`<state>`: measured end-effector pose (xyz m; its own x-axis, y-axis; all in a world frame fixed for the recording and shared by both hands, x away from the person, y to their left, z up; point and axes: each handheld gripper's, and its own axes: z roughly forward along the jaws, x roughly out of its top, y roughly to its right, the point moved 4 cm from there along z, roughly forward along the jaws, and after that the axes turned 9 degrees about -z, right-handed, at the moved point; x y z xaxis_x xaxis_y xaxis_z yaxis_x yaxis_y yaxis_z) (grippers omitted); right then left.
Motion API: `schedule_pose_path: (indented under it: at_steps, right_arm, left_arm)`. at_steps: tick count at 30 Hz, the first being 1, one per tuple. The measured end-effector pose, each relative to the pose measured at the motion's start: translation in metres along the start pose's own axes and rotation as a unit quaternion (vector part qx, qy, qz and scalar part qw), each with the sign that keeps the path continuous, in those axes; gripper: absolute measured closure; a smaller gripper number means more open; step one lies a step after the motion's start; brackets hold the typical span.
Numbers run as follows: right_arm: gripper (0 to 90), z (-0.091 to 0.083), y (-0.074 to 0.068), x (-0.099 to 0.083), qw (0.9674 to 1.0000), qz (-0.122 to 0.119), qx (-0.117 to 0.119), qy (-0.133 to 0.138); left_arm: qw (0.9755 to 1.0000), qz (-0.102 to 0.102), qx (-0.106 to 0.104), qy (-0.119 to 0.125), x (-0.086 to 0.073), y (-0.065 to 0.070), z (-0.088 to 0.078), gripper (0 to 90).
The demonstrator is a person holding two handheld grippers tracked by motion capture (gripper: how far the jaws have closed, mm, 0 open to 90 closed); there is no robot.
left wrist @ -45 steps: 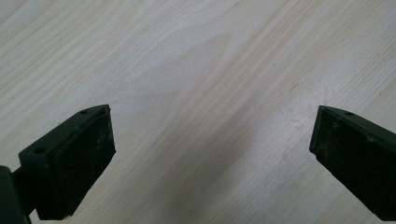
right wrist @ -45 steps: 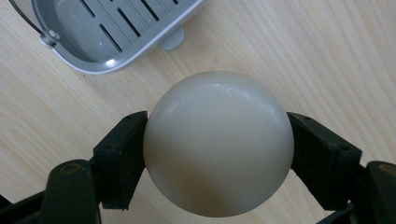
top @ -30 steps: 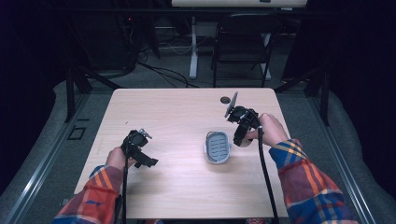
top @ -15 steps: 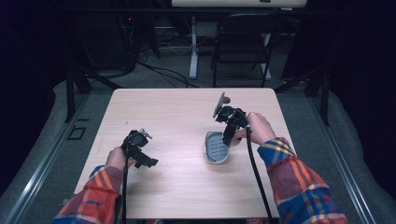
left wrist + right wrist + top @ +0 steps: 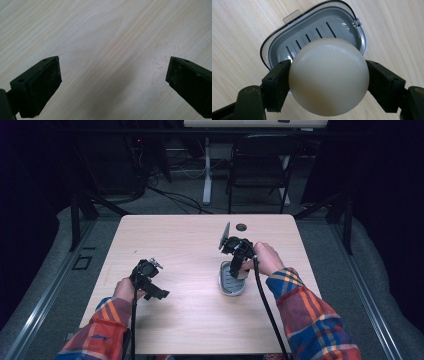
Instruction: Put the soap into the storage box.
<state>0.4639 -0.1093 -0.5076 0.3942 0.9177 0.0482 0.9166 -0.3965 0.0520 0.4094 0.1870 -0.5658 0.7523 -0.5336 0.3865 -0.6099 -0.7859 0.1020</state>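
Right gripper (image 5: 328,82) clamps a cream soap bar (image 5: 328,76) above the grey soap dish (image 5: 277,47).
Soap hides most of the dish's slotted floor; its far side is unseen. Dish lies on the wooden table (image 5: 190,240), long axis running toward the person. Left gripper (image 5: 113,82), jaws spread, hovers over bare wood.

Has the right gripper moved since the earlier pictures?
Yes. The right gripper moved leftward and nearer, from beside the table hole to above the soap dish.
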Motion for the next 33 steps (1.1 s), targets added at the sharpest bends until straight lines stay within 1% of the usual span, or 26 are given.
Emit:
schedule_pose_path:
  at_steps: [2, 6, 7, 10, 13, 16, 18, 19, 21, 23, 25, 28, 33]
  right_arm:
    - [24.1, 0.003, 0.000, 0.003, 1.0000, -0.005, 0.002, -0.001]
    - [24.1, 0.007, -0.001, 0.006, 1.0000, -0.004, 0.005, 0.000]
    - [24.1, 0.008, -0.001, 0.007, 1.0000, -0.001, 0.009, 0.003]
    - [24.1, 0.011, -0.001, 0.008, 0.9999, -0.006, 0.010, -0.003]
    - [24.1, 0.012, -0.002, 0.010, 0.9999, -0.004, 0.014, 0.000]
    - [24.1, 0.015, -0.001, 0.011, 0.9999, -0.004, 0.014, 0.003]
    - [24.0, 0.016, -0.001, 0.011, 0.9999, -0.003, 0.014, 0.002]
    - [24.0, 0.018, -0.002, 0.012, 0.9999, -0.001, 0.014, 0.005]
    - [24.0, 0.020, -0.002, 0.012, 0.9999, -0.004, 0.016, 0.000]
    - [24.0, 0.023, -0.002, 0.011, 0.9999, -0.005, 0.016, 0.000]
    - [24.0, 0.027, -0.003, 0.010, 0.9998, 0.002, 0.020, 0.002]
    - [24.0, 0.031, -0.002, 0.009, 0.9998, 0.001, 0.018, -0.002]
    - [23.9, 0.033, -0.002, 0.008, 0.9999, 0.004, 0.014, -0.001]
  left_arm:
    - [1.0000, 0.000, 0.000, 0.000, 0.000, 0.000, 0.000, 0.0]
    - [1.0000, 0.000, 0.000, -0.001, 0.000, 0.000, 0.000, 0.0]
    - [1.0000, 0.000, 0.000, 0.000, 0.000, 0.000, 0.000, 0.0]
    - [1.0000, 0.001, 0.000, -0.001, 0.000, 0.000, 0.000, 0.0]
    - [1.0000, 0.001, 0.000, -0.001, 0.000, 0.000, 0.000, 0.0]
    - [1.0000, 0.001, 0.000, -0.001, 0.000, 0.000, -0.001, 0.0]
    - [1.0000, 0.000, 0.000, -0.001, 0.000, 0.000, -0.001, 0.0]
    - [1.0000, 0.001, 0.001, -0.002, 0.000, 0.000, -0.001, 0.0]
    - [1.0000, 0.001, 0.000, -0.002, 0.000, 0.000, -0.001, 0.0]
    - [1.0000, 0.001, 0.000, -0.002, 0.000, 0.000, -0.001, 0.0]
    - [1.0000, 0.001, 0.000, -0.002, 0.000, 0.000, 0.000, 0.0]
    - [1.0000, 0.001, 0.001, -0.002, 0.000, 0.000, 0.000, 0.0]
    - [1.0000, 0.001, 0.001, -0.002, 0.000, 0.000, 0.000, 0.0]
